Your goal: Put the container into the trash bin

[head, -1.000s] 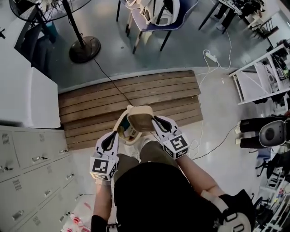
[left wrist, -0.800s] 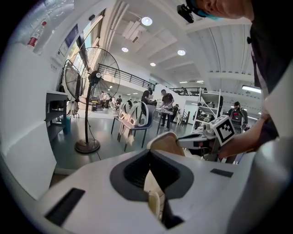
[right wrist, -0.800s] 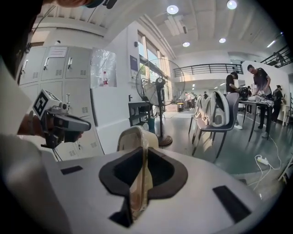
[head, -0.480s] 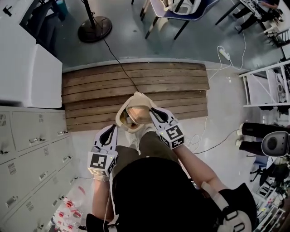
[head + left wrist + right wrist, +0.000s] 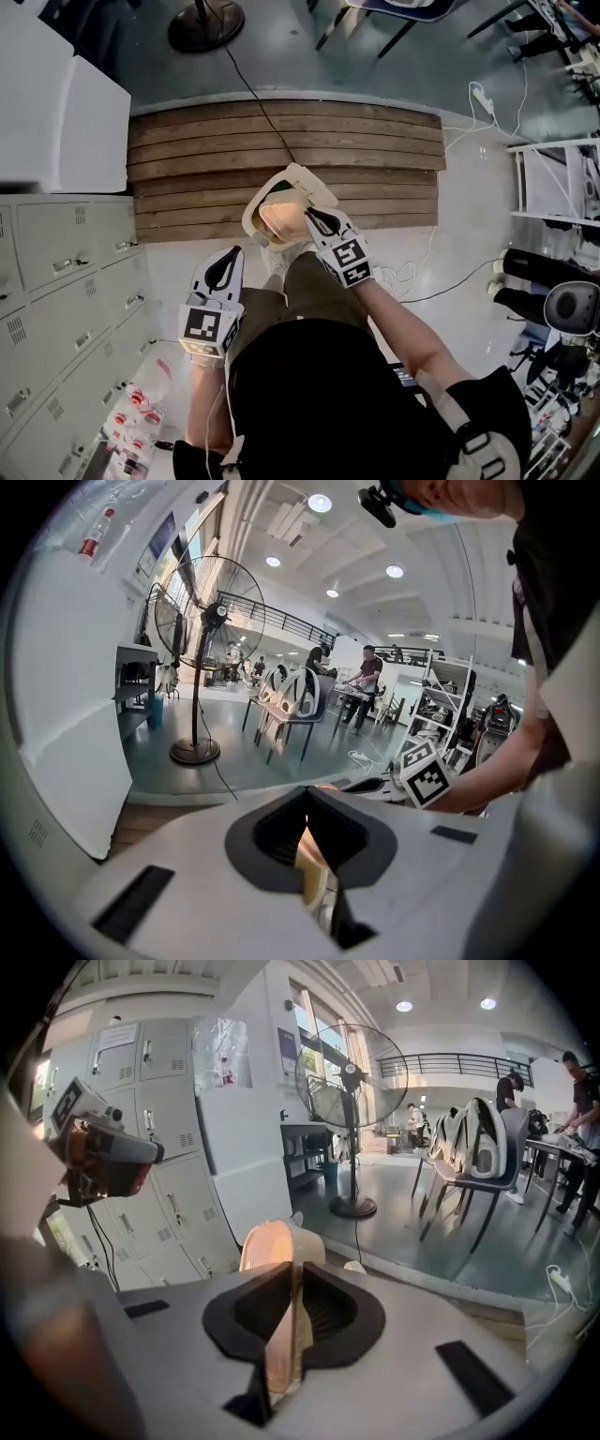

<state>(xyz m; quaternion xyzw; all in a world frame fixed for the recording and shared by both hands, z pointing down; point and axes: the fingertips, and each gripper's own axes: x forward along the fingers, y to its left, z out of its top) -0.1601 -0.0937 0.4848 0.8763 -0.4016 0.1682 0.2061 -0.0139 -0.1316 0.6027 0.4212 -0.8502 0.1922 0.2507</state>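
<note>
Boards [image 5: 187,150] fill mid-frame; no bin in view. Right gripper [image 5: 309,217] is clamped on the container [image 5: 279,214] wall at frame centre. Left gripper [image 5: 232,255], jaws together and empty, hangs just beside it, lower left. Step: carrying. Next: find the bin, position the container above it, release.

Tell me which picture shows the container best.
Head view: most of the container shows, held by the right claw. The right gripper view shows only its clamped wall edge-on; the left gripper view hardly shows it.
</note>
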